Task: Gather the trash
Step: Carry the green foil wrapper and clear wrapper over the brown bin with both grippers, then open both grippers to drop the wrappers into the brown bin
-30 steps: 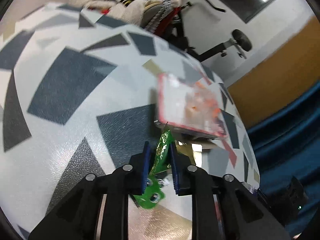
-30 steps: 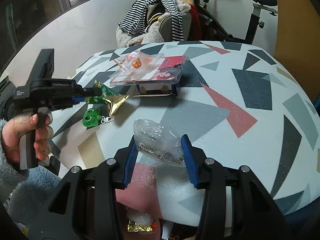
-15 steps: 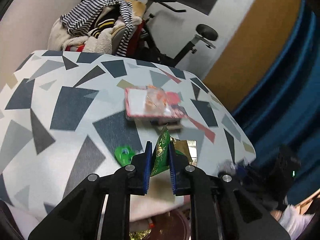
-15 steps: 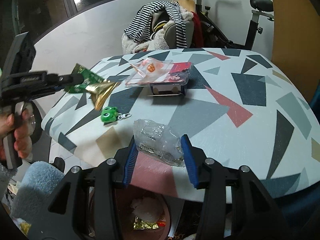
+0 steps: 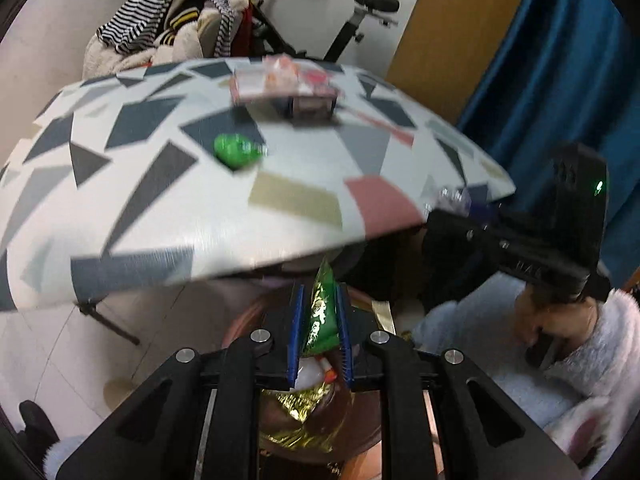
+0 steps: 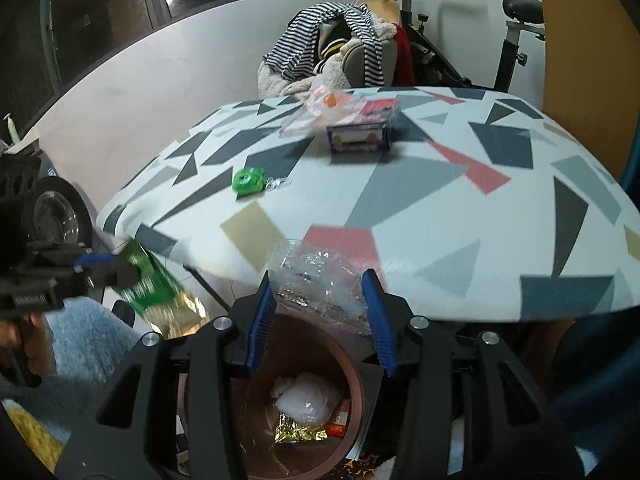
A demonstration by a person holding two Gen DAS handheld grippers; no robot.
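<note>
My left gripper [image 5: 320, 308] is shut on a green and gold snack wrapper [image 5: 322, 312], held off the table's near edge above a brown bin [image 5: 244, 320]. From the right wrist view the same wrapper [image 6: 156, 284] hangs from the left gripper [image 6: 100, 266] at the far left. My right gripper [image 6: 320, 304] is shut on a crumpled clear plastic bag [image 6: 316, 280], over the open brown bin [image 6: 356, 376], which holds a white wad and a gold wrapper.
On the patterned table [image 6: 440, 200] lie a green frog keychain [image 6: 248, 180], a blue box [image 6: 358, 136] and a clear pack with orange pieces [image 6: 328, 104]. A chair heaped with clothes [image 6: 332, 52] and an exercise bike [image 6: 512, 40] stand behind. A person's fluffy sleeve [image 5: 580, 344] is at the right.
Both grippers have drawn back from the tabletop to past its near edge, each carrying its trash. The bin now shows under both, and the left gripper has rolled upright.
</note>
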